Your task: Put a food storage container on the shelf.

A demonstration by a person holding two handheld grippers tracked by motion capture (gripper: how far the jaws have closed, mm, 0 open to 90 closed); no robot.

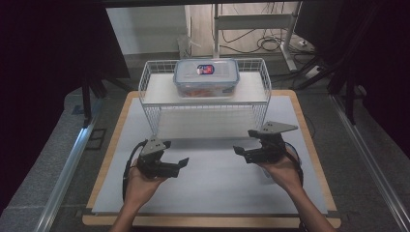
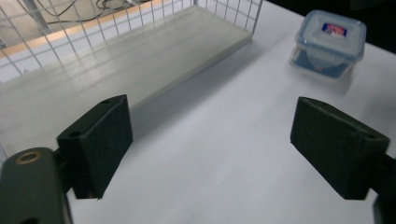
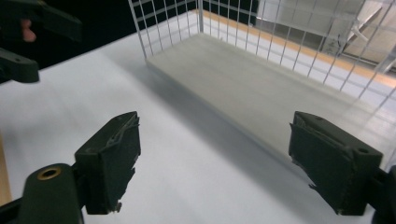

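Left gripper [image 1: 181, 163]: fingers released, empty, above surface [image 1: 217, 188] near front edge. Wire rack [image 1: 150, 92] at rear edge, lidded container [image 1: 206, 77] on top shelf, untouched. Right gripper [image 1: 244, 143]: fingers released, empty. No handling apparent yet.

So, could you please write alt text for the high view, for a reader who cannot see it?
A clear plastic container with a blue-rimmed lid sits on top of a white wire shelf rack on a white table mat. In front of it, a person holds the left hand-held gripper and right hand-held gripper, both open.
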